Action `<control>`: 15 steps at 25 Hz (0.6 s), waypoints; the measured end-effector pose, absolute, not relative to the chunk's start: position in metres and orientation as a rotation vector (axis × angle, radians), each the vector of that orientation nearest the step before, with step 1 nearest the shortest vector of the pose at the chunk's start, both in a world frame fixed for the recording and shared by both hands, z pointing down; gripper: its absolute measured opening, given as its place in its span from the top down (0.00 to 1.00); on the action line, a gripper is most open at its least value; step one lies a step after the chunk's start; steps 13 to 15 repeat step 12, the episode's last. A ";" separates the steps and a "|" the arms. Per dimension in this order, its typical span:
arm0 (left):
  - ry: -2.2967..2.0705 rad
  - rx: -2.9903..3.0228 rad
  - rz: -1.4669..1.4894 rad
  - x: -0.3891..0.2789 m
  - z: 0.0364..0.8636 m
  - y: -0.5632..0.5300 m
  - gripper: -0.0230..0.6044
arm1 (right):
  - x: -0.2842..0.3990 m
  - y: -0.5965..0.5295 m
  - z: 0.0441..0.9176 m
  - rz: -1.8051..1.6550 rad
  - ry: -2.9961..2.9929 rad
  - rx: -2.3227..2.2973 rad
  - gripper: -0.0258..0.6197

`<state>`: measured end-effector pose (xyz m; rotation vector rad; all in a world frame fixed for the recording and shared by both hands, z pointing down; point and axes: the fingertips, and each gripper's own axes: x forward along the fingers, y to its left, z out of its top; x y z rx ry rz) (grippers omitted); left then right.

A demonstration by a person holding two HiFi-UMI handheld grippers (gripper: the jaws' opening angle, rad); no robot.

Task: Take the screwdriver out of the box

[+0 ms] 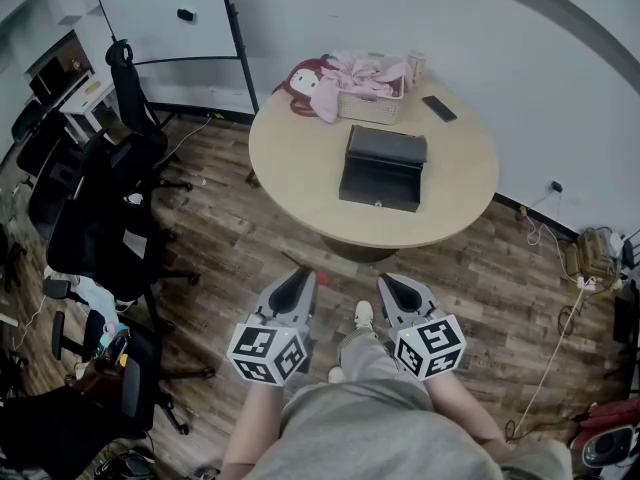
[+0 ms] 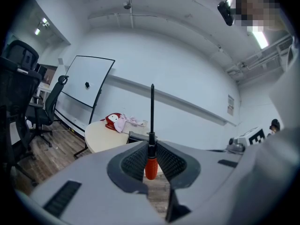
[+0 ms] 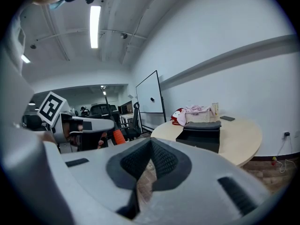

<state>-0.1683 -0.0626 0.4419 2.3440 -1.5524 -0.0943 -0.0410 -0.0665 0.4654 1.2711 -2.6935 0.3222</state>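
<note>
Red-handled screwdriver (image 2: 150,165) pinched in the left gripper (image 2: 151,149), dark rod pointing up, well apart from the black box (image 1: 381,173) on the bench (image 1: 295,158).

I see a round table (image 1: 290,163), a black box (image 1: 382,168) near its centre. On its far edge, a doll (image 1: 305,83) lies at eleven o'clock, a basket (image 1: 372,106) at twelve, a phone (image 1: 438,108) at one.

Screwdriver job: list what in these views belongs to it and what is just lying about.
Belongs to the job:
- screwdriver, clamped in the left tongs
- open black box on the round table

Just lying about:
- red-haired doll
- basket of pink cloth
- phone
- cup
- office chairs
- whiteboard
</note>
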 end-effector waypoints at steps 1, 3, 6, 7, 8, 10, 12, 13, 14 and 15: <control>-1.549 2.345 -0.096 -0.167 0.442 -0.063 0.88 | -0.040 -0.067 0.465 0.323 -2.693 1.276 0.96; -1.542 2.348 -0.097 -0.166 0.441 -0.065 0.88 | -0.038 -0.069 0.465 0.324 -2.690 1.285 0.96; -1.536 2.353 -0.099 -0.165 0.441 -0.066 0.88 | -0.038 -0.069 0.466 0.326 -2.690 1.294 0.96; -1.536 2.355 -0.101 -0.164 0.440 -0.066 0.88 | -0.038 -0.069 0.466 0.325 -2.690 1.295 0.96; -1.535 2.357 -0.104 -0.163 0.440 -0.067 0.88 | -0.037 -0.069 0.465 0.324 -2.690 1.297 0.96; -1.531 2.361 -0.107 -0.162 0.439 -0.069 0.88 | -0.036 -0.070 0.465 0.321 -2.689 1.301 0.96; -1.526 2.365 -0.108 -0.160 0.438 -0.070 0.88 | -0.035 -0.072 0.464 0.320 -2.689 1.305 0.96; -1.526 2.365 -0.108 -0.160 0.438 -0.070 0.88 | -0.035 -0.072 0.464 0.320 -2.689 1.305 0.96; -1.526 2.365 -0.108 -0.160 0.438 -0.070 0.88 | -0.035 -0.072 0.464 0.320 -2.689 1.305 0.96; -1.526 2.365 -0.108 -0.160 0.438 -0.070 0.88 | -0.035 -0.072 0.464 0.320 -2.689 1.305 0.96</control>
